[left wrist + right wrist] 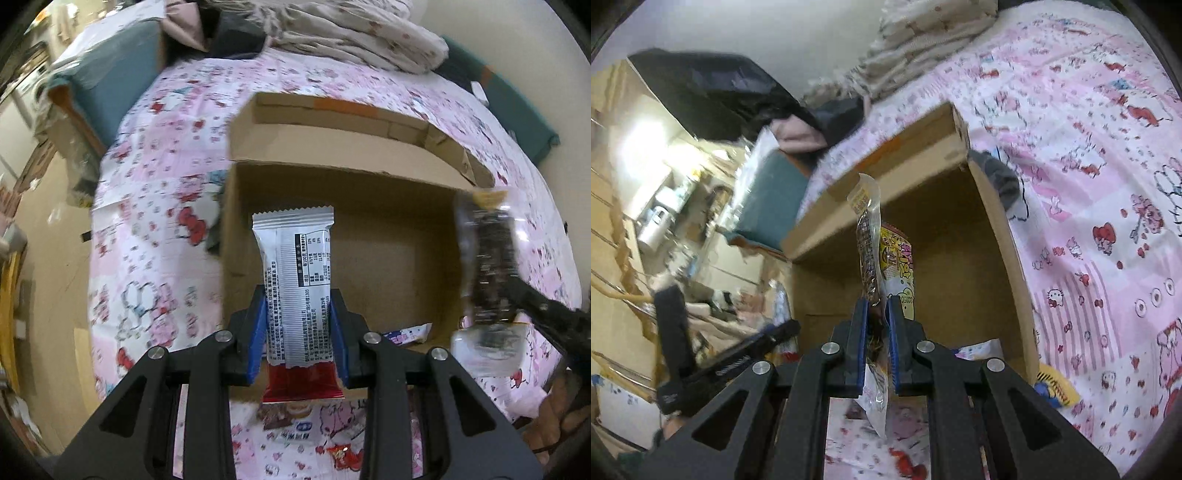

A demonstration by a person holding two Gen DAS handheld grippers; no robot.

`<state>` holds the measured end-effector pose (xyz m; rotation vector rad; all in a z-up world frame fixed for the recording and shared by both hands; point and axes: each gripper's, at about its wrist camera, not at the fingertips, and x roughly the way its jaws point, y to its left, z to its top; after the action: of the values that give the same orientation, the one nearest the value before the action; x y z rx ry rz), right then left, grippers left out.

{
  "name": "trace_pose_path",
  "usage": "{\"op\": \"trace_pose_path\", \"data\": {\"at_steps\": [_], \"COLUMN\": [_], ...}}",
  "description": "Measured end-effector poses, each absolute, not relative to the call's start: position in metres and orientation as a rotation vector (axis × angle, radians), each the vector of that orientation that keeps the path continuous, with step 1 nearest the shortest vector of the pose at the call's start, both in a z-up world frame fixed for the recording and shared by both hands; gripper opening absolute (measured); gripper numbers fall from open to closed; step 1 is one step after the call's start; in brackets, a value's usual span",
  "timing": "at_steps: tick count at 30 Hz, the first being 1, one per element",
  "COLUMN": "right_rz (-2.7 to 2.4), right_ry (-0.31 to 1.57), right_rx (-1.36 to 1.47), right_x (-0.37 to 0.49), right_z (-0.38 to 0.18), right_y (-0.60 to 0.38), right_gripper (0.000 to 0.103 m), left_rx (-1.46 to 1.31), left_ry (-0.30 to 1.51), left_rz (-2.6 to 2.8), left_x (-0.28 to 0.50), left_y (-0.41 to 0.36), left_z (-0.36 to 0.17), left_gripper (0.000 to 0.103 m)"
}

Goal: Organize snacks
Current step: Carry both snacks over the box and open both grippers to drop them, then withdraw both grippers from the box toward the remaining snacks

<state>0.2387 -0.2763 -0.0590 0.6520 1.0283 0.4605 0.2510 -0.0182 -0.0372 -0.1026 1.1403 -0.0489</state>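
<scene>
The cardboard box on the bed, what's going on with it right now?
A person is sorting snacks into the cardboard box on a pink bedspread. The left tool is shut on a silver and red snack bar, held over the box. The right tool is shut on a clear packet of dark snack, also near the box. A small packet already lies inside, and more snacks wait on the bedspread in front.
</scene>
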Motion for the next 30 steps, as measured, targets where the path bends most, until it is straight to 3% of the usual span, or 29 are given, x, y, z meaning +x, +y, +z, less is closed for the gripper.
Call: {"op": "trace_pose_path", "data": {"at_steps": [7, 19, 24, 27, 30], "right_rz": [0.409, 0.409, 0.405, 0.397, 0.388], "right_ry": [1.127, 1.088, 1.016, 0.976, 0.981], "right_rx": [0.548, 0.586, 0.587, 0.562, 0.569], "right_x": [0.246, 0.247, 0.244, 0.242, 0.242], "right_z": [-0.095, -0.089, -0.074, -0.065, -0.065], "right_y": [-0.256, -0.261, -0.267, -0.269, -0.271], "right_gripper": [0.011, 0.01, 0.015, 0.024, 0.049], "left_rx": [-0.05, -0.079, -0.095, -0.096, -0.091], "left_ry": [1.145, 1.167, 1.171, 1.168, 1.161], "left_rz": [-0.086, -0.081, -0.082, -0.084, -0.091], "left_x": [0.259, 0.263, 0.263, 0.263, 0.261], "left_y": [-0.032, -0.028, -0.026, -0.026, -0.028], "left_z": [-0.066, -0.076, -0.077, -0.078, -0.078], "left_gripper": [0.027, 0.028, 0.028, 0.028, 0.028]}}
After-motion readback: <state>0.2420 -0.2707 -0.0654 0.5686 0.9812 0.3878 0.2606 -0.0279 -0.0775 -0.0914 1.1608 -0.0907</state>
